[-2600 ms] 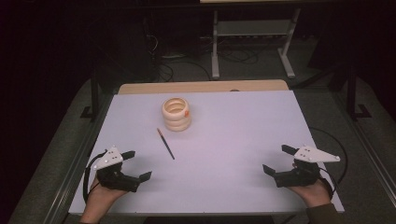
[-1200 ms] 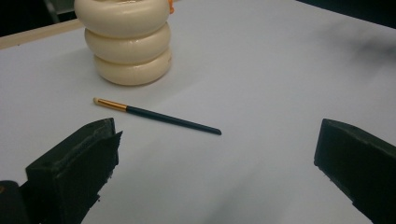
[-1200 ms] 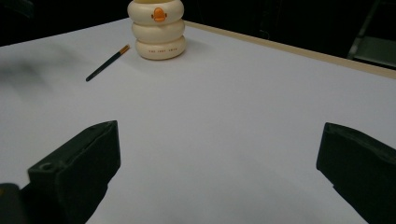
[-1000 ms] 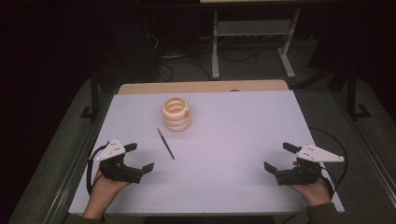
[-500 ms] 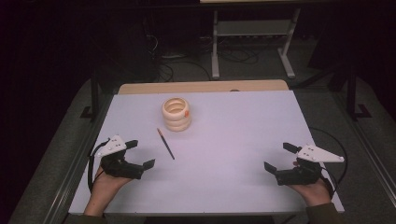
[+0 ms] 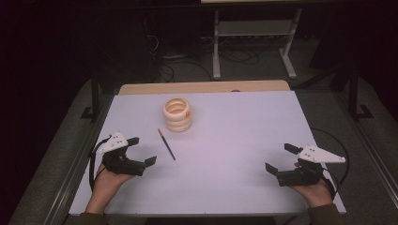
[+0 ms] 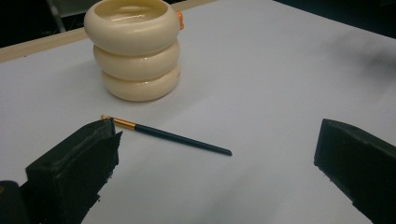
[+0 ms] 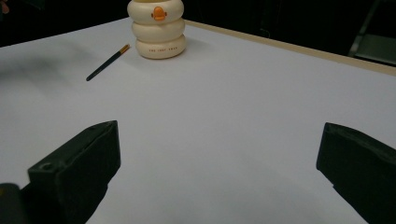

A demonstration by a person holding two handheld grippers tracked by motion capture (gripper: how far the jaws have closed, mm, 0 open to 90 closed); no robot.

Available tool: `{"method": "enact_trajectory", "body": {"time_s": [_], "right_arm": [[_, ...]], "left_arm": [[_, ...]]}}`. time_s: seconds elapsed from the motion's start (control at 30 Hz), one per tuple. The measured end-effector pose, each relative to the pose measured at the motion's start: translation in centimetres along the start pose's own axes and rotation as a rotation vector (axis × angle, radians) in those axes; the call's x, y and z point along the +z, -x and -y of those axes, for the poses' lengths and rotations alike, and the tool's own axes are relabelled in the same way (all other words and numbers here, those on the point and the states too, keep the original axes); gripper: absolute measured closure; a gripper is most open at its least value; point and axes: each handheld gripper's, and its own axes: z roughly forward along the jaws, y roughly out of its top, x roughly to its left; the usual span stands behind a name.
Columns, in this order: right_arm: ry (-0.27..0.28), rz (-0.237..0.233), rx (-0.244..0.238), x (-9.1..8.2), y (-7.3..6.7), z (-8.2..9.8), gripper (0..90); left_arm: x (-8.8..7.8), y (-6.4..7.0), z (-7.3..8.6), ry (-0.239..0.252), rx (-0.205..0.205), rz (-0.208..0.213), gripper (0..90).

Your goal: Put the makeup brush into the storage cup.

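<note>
Table [image 6: 244,140]: white matte top, bare apart from two items; a strip of pale wood edging along the far side at 12 o'clock; metal rail down the left edge.

Brush [image 6: 166,144]: thin, dark handle, gold ferrule, pale tip. Lies flat on the top, left of centre, tip toward 11 o'clock, handle end toward 5 o'clock. Nothing touches it.

Holder [image 6: 177,114]: cream, three stacked rings, open mouth, small orange mark on one side. Stands upright just beyond the brush at its 1 o'clock, close but apart.

Left gripper [image 6: 139,151]: held in a hand at 8 o'clock on the table, jaws spread wide, nothing between them, aimed toward the brush, which sits near at its 2 o'clock. In the left gripper view the brush [image 7: 166,135] lies across the gap ahead of the jaws, the holder [image 7: 135,47] behind it.

Right gripper [image 6: 279,158]: held in a hand at 4 o'clock, jaws spread wide, empty, well apart from both items.

Room: dark; grey carpeted floor; a grey metal stand [image 6: 253,42] and loose cables [image 6: 178,61] beyond the far edge.
</note>
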Motion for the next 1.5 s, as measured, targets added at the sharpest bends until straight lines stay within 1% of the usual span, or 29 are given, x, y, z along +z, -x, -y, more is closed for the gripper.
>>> {"method": "enact_trajectory", "body": {"time_s": [0.07,0.13,0.17,0.3,0.33,0.5,0.53,0.7,0.87,0.97,1.07,1.2,1.27,1.33,1.4,1.5], "right_arm": [[0.001,0.003,0.002,0.0,0.0,0.0,0.0],[0.001,0.004,0.006,0.0,0.0,0.0,0.0],[-0.003,0.003,0.013,-0.1,0.0,0.0,0.0],[-0.003,0.004,0.013,0.0,0.0,0.0,0.0],[-0.003,0.004,0.013,0.0,0.0,0.0,0.0],[-0.009,0.006,0.007,0.1,0.1,0.1,0.0],[-0.012,0.004,0.015,0.1,0.1,0.1,0.0],[-0.012,0.004,0.014,0.1,0.1,0.1,0.0],[-0.011,0.005,0.014,0.0,0.1,0.1,0.0],[-0.012,0.005,0.013,0.0,0.1,0.1,0.0],[-0.012,0.006,0.013,0.1,0.1,0.1,0.0],[-0.010,0.007,0.014,0.0,0.1,0.1,0.0],[-0.009,0.008,0.017,0.0,0.1,0.1,0.0],[-0.010,0.008,0.013,0.0,0.1,0.1,0.0],[-0.008,0.008,0.015,0.0,0.1,0.1,0.0],[-0.008,0.009,0.019,0.0,0.1,0.1,0.0]], "left_arm": [[0.1,0.0,-0.1,0.002,-0.005,-0.003,0.0],[0.2,-0.1,-0.2,-0.002,0.005,-0.003,0.0],[0.3,-0.1,-0.3,0.003,0.000,-0.004,0.0],[0.5,-0.2,-0.5,0.001,0.005,-0.006,0.0],[0.6,-0.2,-0.6,0.004,0.000,-0.005,0.0],[1.0,-0.4,-0.6,-0.005,0.002,-0.007,0.0],[1.0,-0.4,-0.7,-0.007,0.003,-0.006,0.0],[1.3,-0.6,-0.8,-0.004,0.000,-0.010,0.0],[1.6,-0.9,-1.0,-0.012,0.007,-0.015,0.0],[1.8,-1.0,-1.1,-0.011,0.000,-0.019,0.0],[2.0,-1.2,-1.1,-0.015,0.005,-0.021,0.0],[2.1,-1.3,-1.2,-0.010,-0.003,-0.021,0.0],[2.1,-1.4,-1.3,-0.010,0.003,-0.022,0.0],[2.2,-1.4,-1.3,-0.002,0.000,-0.023,0.0],[2.3,-1.5,-1.4,-0.005,0.006,-0.025,0.0],[2.6,-1.5,-1.5,-0.002,0.004,-0.029,0.0]]}}
